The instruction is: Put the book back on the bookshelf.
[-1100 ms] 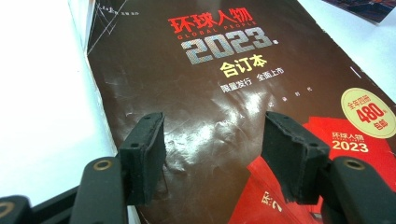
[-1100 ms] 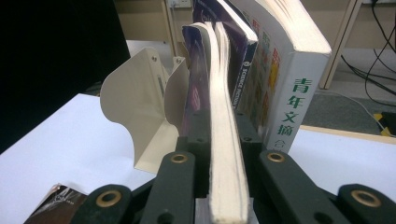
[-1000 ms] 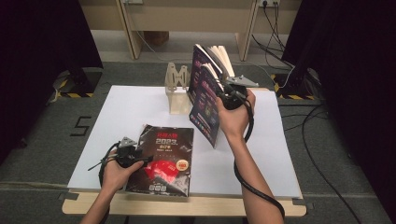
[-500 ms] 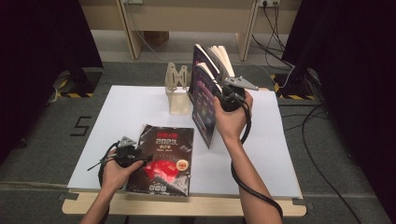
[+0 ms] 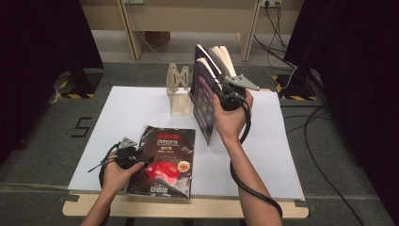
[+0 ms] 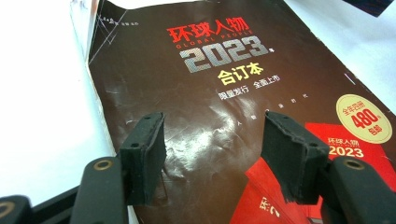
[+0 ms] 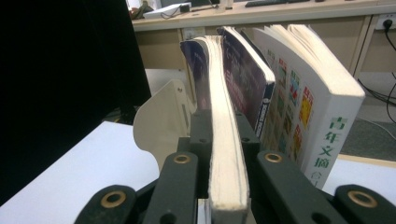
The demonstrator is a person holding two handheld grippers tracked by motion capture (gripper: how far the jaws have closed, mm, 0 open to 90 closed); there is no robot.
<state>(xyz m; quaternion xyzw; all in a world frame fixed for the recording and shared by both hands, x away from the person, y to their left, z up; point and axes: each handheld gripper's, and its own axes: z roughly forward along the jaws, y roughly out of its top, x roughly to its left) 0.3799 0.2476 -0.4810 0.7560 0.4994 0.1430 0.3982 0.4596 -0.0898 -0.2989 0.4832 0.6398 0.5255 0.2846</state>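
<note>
On the white table [image 5: 141, 108], the work in hand looks like shelving magazines upright in the pale wooden rack [image 5: 179, 94] at the far side. Two thick volumes [image 7: 303, 102] already stand there, leaning against each other. Next to them the right gripper [image 5: 225, 96] holds a third, purple magazine [image 5: 204, 101] on end, its jaws clamped narrow on the page edge, as the right gripper view shows. To do this well, I judge, it should keep the spine vertical, slide the magazine flush against the standing ones, and let go only once it leans on them. Near the table's front edge the dark 2023 magazine [image 6: 224, 93] lies flat; the left gripper [image 6: 215, 154] hovers over its cover, jaws spread wide, holding nothing.
</note>
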